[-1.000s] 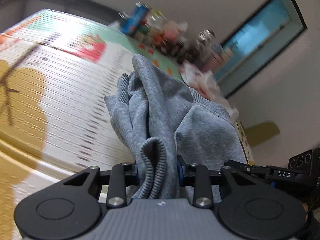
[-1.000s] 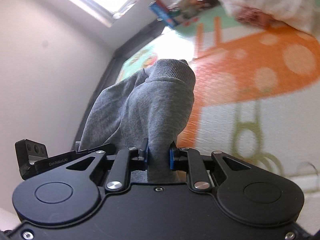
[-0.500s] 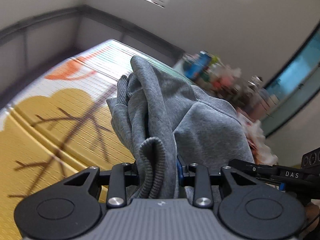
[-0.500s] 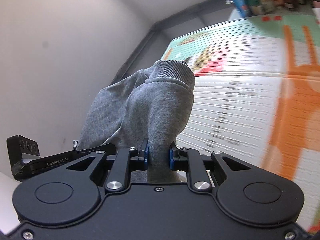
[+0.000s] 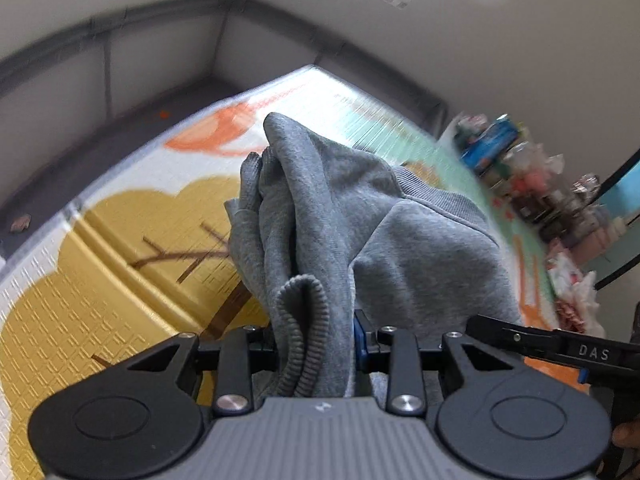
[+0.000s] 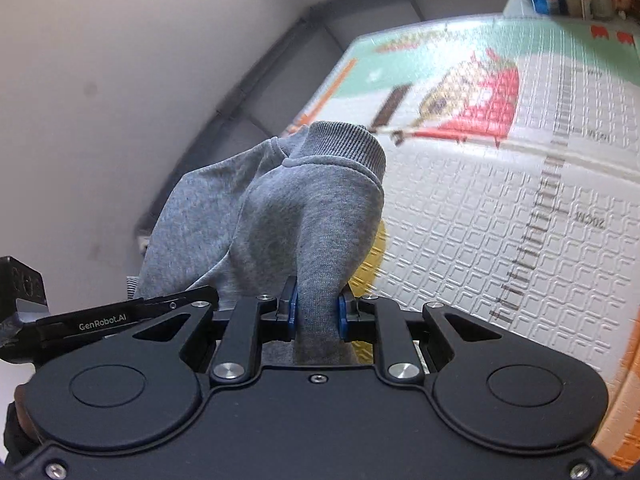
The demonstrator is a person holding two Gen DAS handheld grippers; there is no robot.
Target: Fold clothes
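Observation:
A grey sweatshirt (image 5: 400, 240) hangs bunched between both grippers, above a patterned play mat (image 5: 100, 280). My left gripper (image 5: 314, 340) is shut on a ribbed edge of the sweatshirt. My right gripper (image 6: 318, 312) is shut on another fold of the same sweatshirt (image 6: 280, 220), with its ribbed band up top. The right gripper's body shows at the right edge of the left wrist view (image 5: 560, 344), close beside the left one. The cloth hides the fingertips of both.
The mat (image 6: 520, 200) has tree, orange and red prints. Grey padded walls (image 5: 120, 60) border it. A cluster of bottles, boxes and bags (image 5: 520, 176) stands at the mat's far right edge. White wall rises behind.
Both grippers have swung to the left with the sweatshirt held between them. The clutter has slid right in both views and the mat's corner has come into view. The grips are unchanged.

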